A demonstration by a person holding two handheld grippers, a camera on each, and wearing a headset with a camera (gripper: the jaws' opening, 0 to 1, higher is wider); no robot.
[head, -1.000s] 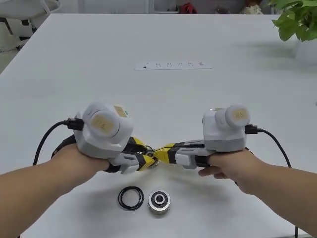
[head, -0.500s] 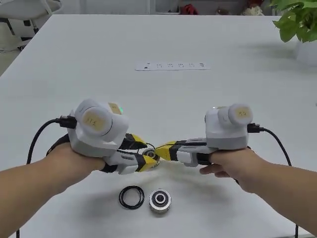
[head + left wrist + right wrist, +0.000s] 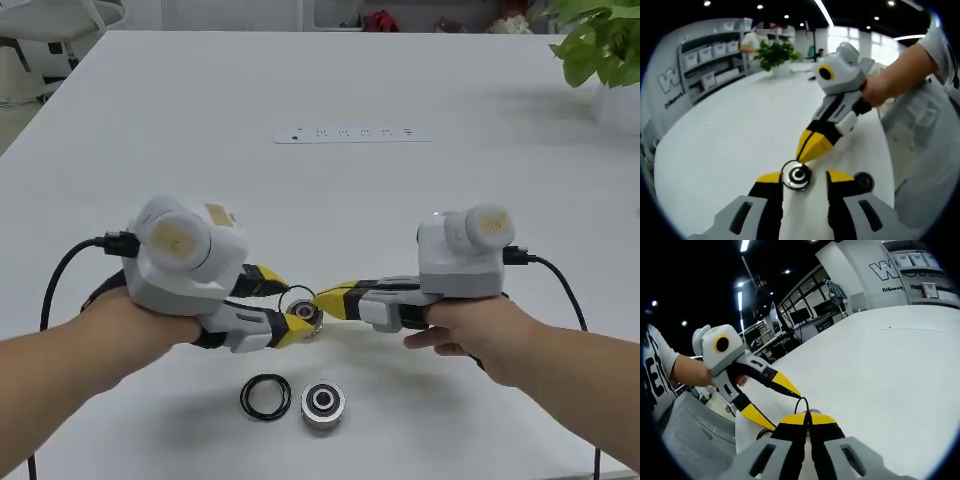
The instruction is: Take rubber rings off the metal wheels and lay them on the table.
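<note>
My left gripper (image 3: 290,305) holds a small metal wheel (image 3: 306,316) between its yellow tips just above the table; the same wheel (image 3: 797,176) faces the camera in the left gripper view. My right gripper (image 3: 322,301) comes in from the right, shut on a thin black rubber ring (image 3: 297,298). The ring stands as a loop beside the wheel and arches up from the right gripper (image 3: 807,419) as the ring (image 3: 801,404). Nearer me on the table lie a loose rubber ring (image 3: 265,397) and a second metal wheel (image 3: 322,404).
A white power strip (image 3: 350,133) lies across the middle of the white table (image 3: 200,120). A green plant (image 3: 600,40) stands at the far right corner. Black cables trail from both grippers toward the near edge.
The black ring has come further away from the held wheel and now shows as an open loop. The left gripper has tilted and shifted slightly left.
</note>
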